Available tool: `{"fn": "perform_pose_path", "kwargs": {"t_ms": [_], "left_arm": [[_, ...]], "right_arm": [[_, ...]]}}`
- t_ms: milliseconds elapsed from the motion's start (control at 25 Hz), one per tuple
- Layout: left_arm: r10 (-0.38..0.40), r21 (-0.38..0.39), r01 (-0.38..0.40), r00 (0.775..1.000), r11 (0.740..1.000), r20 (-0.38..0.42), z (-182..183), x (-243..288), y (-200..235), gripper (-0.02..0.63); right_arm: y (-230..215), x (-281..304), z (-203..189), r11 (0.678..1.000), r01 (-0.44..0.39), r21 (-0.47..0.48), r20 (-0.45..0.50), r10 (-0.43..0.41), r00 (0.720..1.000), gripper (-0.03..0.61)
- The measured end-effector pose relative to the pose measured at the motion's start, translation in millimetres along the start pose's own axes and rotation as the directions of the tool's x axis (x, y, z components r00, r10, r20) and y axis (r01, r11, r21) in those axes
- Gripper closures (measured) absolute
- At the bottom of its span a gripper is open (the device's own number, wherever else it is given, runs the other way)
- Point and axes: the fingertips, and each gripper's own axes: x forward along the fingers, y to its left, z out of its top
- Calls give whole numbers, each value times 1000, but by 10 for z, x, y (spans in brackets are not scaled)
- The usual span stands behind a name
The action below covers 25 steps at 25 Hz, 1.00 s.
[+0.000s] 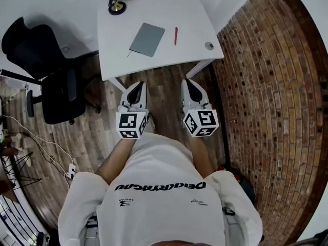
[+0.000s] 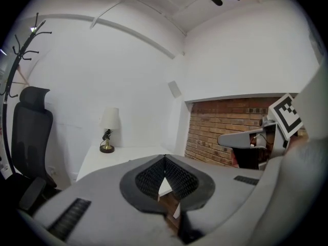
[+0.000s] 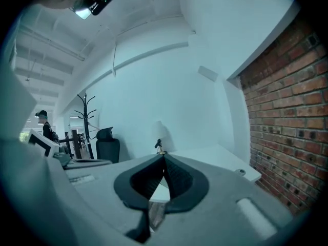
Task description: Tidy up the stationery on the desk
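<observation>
Both grippers short of the desk (image 1: 107, 60), pointing toward it. Left gripper (image 1: 136, 89) and right gripper (image 1: 190, 86): jaws closed together, nothing between them. Ahead of both, well apart from the tips, lie the notebook (image 1: 147, 39) and the pen (image 1: 176, 35). The pen's long axis runs almost straight away from the jaws. It sits ahead and slightly left of the right gripper, which is probably the nearer. The notebook lies ahead and slightly right of the left gripper.

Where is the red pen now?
In the head view, the red pen lies on the white desk, between the grey notebook at its left and a small round object at its right.
</observation>
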Motion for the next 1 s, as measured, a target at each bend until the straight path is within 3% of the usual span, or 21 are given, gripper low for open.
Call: {"fn": "perform_pose_path", "kwargs": {"t_ms": [520,800,1000], "left_arm": [[9,-3,-9,999,1000,-51,332,1392,1019,615],[-10,10,11,996,1000,-93,287,1897,1386,615],[-28,-3,28,987,1000,-157,127,2172,1400,615]], "right_arm": [[-329,1723,109,999,-1,32,-68,4,998,575],[-301,2361,-52,997,-31,70,-96,37,995,575],[-319,2596,-204,996,-49,79,-158,61,986,575]]}}
